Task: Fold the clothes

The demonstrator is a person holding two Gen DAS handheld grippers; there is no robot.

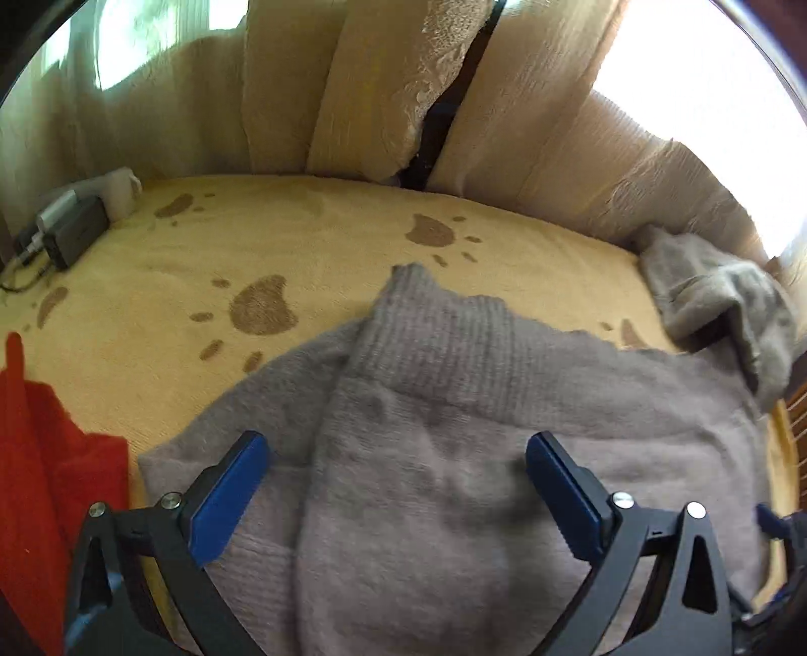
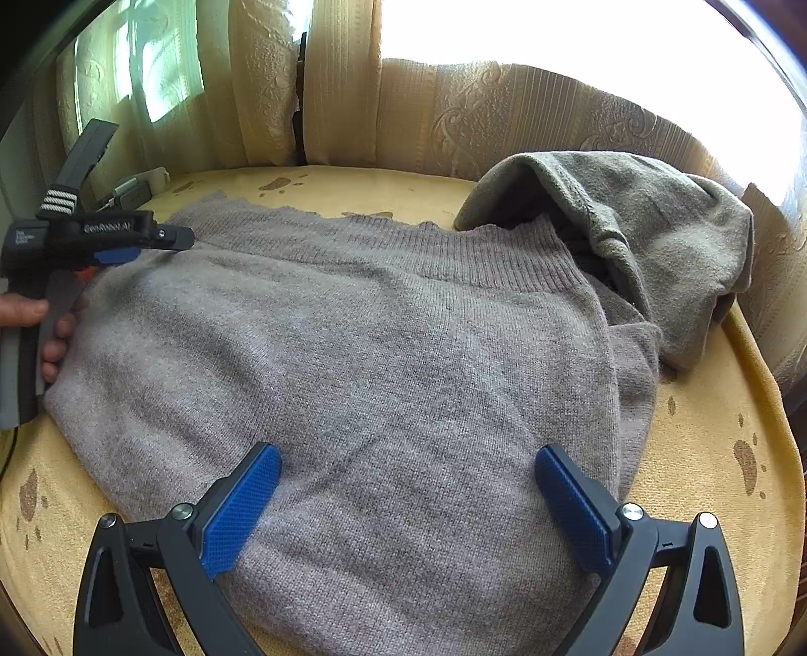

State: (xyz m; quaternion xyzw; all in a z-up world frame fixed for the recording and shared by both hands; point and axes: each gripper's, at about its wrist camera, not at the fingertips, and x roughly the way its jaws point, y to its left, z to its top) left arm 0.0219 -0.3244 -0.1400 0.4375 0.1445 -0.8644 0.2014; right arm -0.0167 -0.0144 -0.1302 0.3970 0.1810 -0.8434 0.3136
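Daylight through curtains (image 2: pixel 353 101), windows (image 2: pixel 555 35) blown out white at top right in both views. Soft shadows on the sweater (image 2: pixel 353 353). Left wrist view slightly motion-blurred; right sharper. Strong fisheye bending, dark vignette at corners.

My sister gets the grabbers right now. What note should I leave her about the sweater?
Left gripper: open, holding nothing, over the gray sweater's left part.
Right gripper: open, holding nothing, over its near edge.
The sweater lies spread on the yellow paw-print blanket; one side looks folded over, ribbed band at the far edge.
A second gray garment sits bunched at the far right, a red cloth at the left.
Left to do: finish folding the sweater, then the others.
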